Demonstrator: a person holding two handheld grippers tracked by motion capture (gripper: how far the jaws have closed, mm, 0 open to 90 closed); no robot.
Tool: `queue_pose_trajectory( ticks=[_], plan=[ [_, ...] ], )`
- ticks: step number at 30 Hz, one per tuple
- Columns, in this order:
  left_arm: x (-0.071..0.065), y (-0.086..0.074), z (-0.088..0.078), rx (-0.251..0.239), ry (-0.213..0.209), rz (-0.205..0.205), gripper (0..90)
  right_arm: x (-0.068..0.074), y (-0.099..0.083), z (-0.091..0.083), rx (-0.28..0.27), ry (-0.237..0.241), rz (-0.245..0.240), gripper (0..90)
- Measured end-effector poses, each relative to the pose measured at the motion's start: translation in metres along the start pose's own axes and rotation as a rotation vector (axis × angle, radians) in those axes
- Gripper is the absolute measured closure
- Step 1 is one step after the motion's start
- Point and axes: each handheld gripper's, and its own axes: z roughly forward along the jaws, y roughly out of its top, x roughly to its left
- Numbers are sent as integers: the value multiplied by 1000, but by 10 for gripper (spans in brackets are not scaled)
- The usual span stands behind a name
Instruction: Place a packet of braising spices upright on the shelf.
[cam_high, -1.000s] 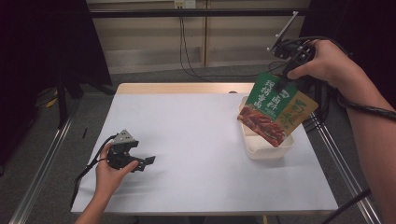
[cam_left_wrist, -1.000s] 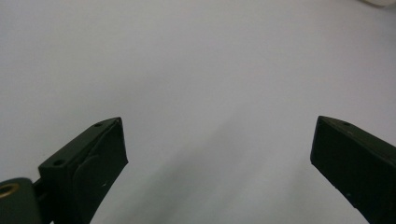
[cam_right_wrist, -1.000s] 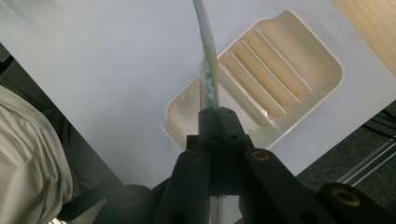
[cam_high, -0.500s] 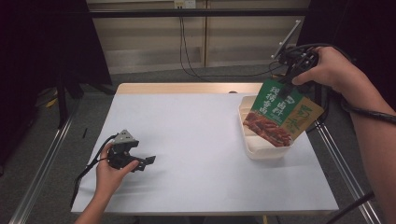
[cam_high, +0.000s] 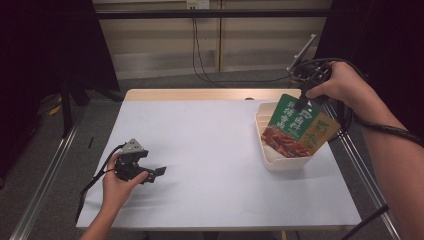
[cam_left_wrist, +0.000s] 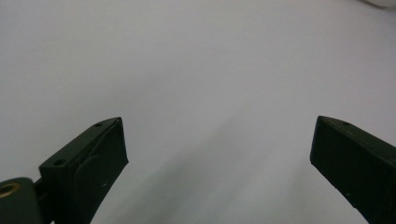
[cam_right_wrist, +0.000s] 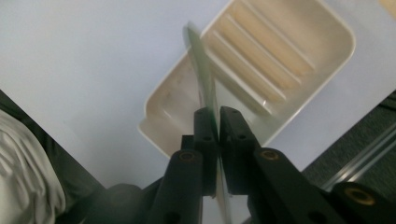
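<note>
While pinched by its top edge in the right gripper (cam_high: 302, 104), green snack packet (cam_high: 296, 128) hangs at the right of the high view, lower end dipping into the cream ribbed tray (cam_high: 265, 150) on the white table (cam_high: 210, 150). Not yet released: in the right gripper view jaws pressed together on the thin packet (cam_right_wrist: 205, 88), seen edge-on, directly above the tray (cam_right_wrist: 336, 32) and its slotted dividers. Jaws have just eased open a trace, packet between them, pads on it as far as can be judged. Pick-up and carry judged done; packet over its target and partly inside. Left to do, by the look of it: seat the packet in a slot or flat in the tray, let go, withdraw. Whether the lower edge already touches the tray floor: cannot tell. Left gripper (cam_high: 159, 171) low at lower left of the high view, held in a hand, well apart from the tray; jaws wide apart over bare table in the left gripper view, nothing between them. No part in the placing at present.
</note>
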Motion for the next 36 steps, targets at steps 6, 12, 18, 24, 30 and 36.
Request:
queue_pose_trajectory(
  ticks=[6, 12, 18, 24, 30, 36],
  plan=[
    [0, 0, 1, -2, 0, -2, 37, 4, 3, -15, -52, 12, 4, 696],
    [0, 1, -3, -12, -1, 1, 37, 25, 11, -28, -84, 8, -36, 495],
    [0, 1, -3, -12, -6, 7, 36, 38, 14, -26, -84, 7, -62, 410],
    [-1, 1, -4, -16, -3, -3, 36, 51, 16, -7, -80, 13, -134, 368],
    [-1, 0, -3, -24, -9, -3, 36, 61, 19, 9, -105, 21, -172, 326],
    [-1, 0, -3, -26, -10, -3, 36, 71, 21, 30, -124, 32, -190, 296]
  ],
)
